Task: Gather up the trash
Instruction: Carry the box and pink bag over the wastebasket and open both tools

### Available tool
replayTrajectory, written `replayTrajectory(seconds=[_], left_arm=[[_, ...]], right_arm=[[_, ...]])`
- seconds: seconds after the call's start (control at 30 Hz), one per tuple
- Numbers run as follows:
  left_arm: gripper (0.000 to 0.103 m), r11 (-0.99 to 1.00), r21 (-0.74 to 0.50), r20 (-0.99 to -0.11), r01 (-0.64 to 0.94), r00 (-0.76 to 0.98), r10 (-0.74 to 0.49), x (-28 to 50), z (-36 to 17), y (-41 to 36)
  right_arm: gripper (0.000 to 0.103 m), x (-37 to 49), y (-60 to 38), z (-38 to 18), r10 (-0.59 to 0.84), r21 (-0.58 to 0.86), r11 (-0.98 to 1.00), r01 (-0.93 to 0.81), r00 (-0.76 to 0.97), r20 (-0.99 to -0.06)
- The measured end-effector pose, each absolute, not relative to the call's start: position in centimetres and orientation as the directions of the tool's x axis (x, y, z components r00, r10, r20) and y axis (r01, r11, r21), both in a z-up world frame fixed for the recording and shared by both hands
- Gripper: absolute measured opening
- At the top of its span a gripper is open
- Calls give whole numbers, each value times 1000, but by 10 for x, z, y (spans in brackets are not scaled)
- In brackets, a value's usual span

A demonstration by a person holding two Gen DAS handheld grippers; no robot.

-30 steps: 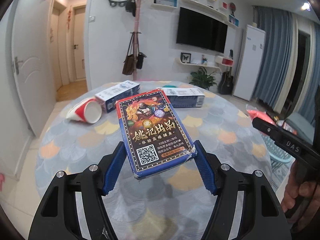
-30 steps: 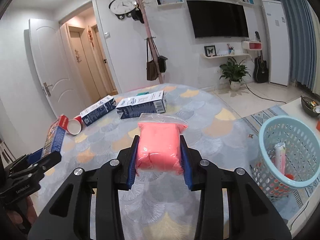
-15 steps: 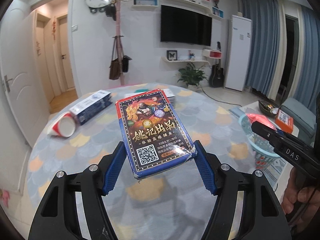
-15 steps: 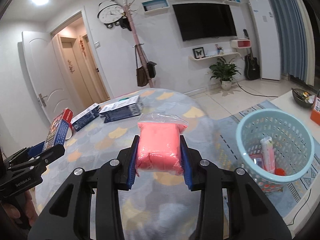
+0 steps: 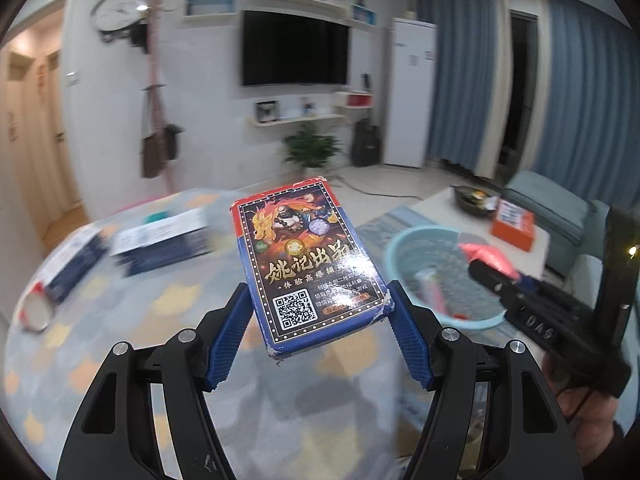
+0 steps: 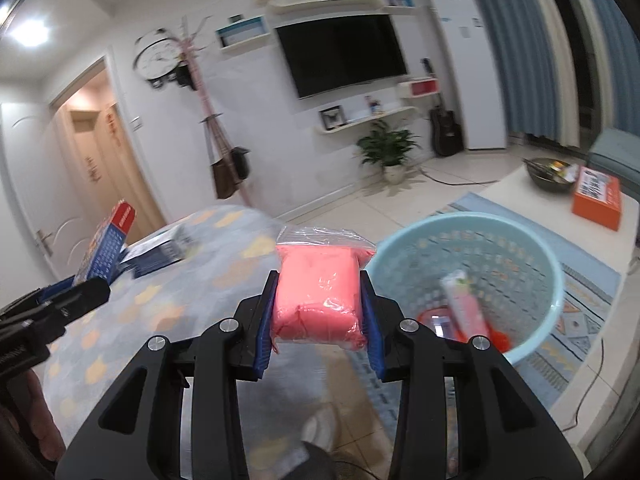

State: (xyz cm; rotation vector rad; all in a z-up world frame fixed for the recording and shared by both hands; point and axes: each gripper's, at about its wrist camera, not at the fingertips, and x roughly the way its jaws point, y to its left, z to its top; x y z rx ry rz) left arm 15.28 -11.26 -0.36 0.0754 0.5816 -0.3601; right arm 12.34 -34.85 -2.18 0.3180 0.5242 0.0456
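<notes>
Card box (image 5: 310,264) pinched flat between left gripper (image 5: 318,334) pads, held over round table (image 5: 120,344). Right gripper (image 6: 318,312) clamped pink bagged packet (image 6: 318,294), beside blue basket (image 6: 532,248) on floor. Basket held some trash. Boxes (image 5: 160,240), cup (image 5: 36,308) on table, blurred.

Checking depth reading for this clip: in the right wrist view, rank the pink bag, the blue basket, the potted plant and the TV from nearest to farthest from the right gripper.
1. pink bag: clamped in the right gripper.
2. blue basket: just ahead, to the right, on the floor.
3. potted plant: across the room, by the far wall.
4. TV: on that wall, above the plant; nearly level with it in depth.
</notes>
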Motion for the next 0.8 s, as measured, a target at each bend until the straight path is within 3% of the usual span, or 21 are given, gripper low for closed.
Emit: replayTrajectory(seconds=[0.23,0.53,0.6,0.63,0.67,0.7,0.8], left_arm=[[66,877,-24,-588,481,702,-401,193,-9,-183],[66,822,-4,-656,569,619,-432,242,-25,-250],[67,816,-17,-669,578,600,-439,252,-29,-258],[67,807,-37,-688,590,570,-449,260,-35,-267],[68,801,-48,-707,596,547,-449,265,-39,-272],[67,799,-59,-730,599,520,-444,270,-45,-277],[68,804,-57,-785,592,471,-403,282,-61,-283]], right_arm=[[34,131,-402,-41,37,307,941,140,862,-506],[35,164,-458,-75,-33,302,924,235,835,-549],[41,175,-467,-87,-36,282,928,245,811,-584],[48,180,-469,-93,-39,271,929,250,799,-600],[63,184,-474,-99,-45,269,927,261,790,-611],[67,186,-477,-102,-49,272,924,270,787,-615],[68,181,-484,-107,-49,292,913,286,786,-616]])
